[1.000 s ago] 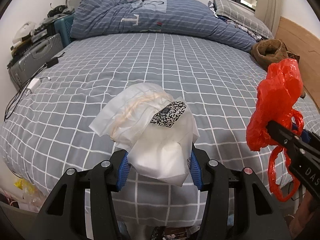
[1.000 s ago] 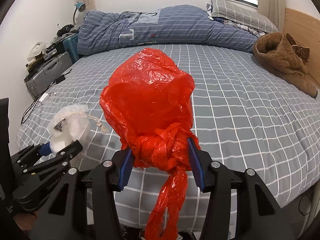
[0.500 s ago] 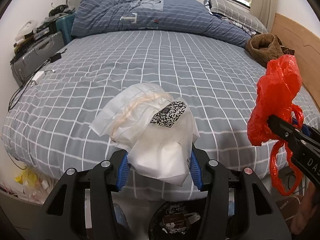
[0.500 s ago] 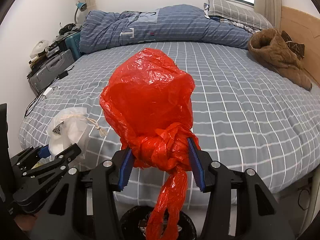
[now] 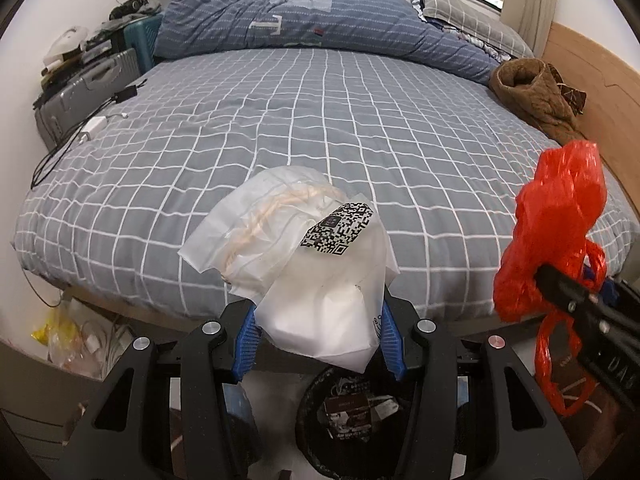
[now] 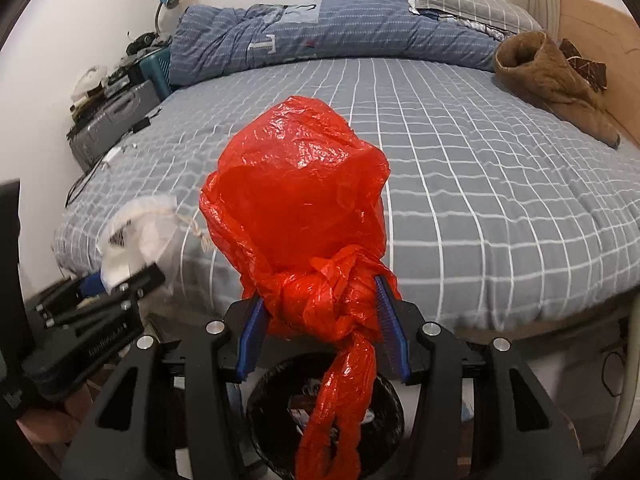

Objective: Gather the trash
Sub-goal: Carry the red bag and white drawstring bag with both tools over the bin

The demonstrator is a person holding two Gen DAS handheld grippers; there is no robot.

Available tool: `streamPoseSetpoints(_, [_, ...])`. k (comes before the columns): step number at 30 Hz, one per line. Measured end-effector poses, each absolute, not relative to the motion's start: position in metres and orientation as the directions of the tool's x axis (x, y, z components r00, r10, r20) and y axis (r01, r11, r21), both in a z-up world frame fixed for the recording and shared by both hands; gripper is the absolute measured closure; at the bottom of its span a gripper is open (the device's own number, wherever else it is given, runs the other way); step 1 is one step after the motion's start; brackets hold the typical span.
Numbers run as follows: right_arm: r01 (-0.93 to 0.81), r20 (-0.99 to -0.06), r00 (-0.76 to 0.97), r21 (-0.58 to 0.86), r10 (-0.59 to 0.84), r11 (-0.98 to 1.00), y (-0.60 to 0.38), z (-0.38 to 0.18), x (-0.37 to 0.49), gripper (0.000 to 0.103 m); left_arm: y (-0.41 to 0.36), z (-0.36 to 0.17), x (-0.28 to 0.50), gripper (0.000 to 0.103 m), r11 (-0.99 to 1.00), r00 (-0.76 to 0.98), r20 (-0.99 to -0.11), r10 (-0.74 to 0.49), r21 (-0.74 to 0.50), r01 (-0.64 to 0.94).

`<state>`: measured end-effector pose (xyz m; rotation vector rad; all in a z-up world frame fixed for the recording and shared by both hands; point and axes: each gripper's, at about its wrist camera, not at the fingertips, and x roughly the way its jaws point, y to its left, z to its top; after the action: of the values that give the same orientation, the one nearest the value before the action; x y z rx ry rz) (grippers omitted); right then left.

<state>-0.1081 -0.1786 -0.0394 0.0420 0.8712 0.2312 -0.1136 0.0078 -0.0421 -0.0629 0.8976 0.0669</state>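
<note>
My left gripper (image 5: 320, 340) is shut on a white plastic bag (image 5: 304, 264) with a QR label and a string. My right gripper (image 6: 322, 332) is shut on the knot of a red plastic bag (image 6: 296, 208), whose tail hangs down. Both are held off the foot of the bed, above a black trash bin (image 5: 320, 440) on the floor, which also shows in the right wrist view (image 6: 264, 420). The red bag (image 5: 556, 232) and right gripper show at the right of the left wrist view. The white bag (image 6: 140, 232) and left gripper show at the left of the right wrist view.
A bed with a grey checked sheet (image 5: 320, 120) fills the view ahead, with a blue duvet (image 5: 304, 20) at its head and a brown garment (image 5: 536, 96) at the right. A grey suitcase (image 5: 80, 96) and cables are at the left. A box of clutter (image 5: 76, 340) sits on the floor.
Both grippers have drawn back from the bed with their bags. The bed's foot edge and the black bin below have come into view.
</note>
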Motion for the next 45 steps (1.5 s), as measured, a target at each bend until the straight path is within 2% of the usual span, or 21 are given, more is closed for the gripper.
streamPoseSetpoints(10, [-0.166,-0.754,0.625,0.123,0.201,0.978,-0.189,-0.031,-0.151,0.055,0.0,-0.037,-0.152,0.054,0.997,0.615,-0.788,0.02,-0.03,-0.07])
streamPoseSetpoints(26, [-0.187,-0.823,0.541,0.079,0.17,0.979,-0.19,-0.062,-0.179,0.055,0.007,-0.059,-0.186,0.054,0.995,0.554,-0.832,0.001,-0.057,-0.087])
streamPoseSetpoints(45, [-0.161,-0.903,0.411,0.065,0.127,0.985,-0.192,-0.137,-0.169,0.054,0.017,-0.111,-0.18,0.054,0.994,0.479,-0.878,0.004,-0.049,-0.097])
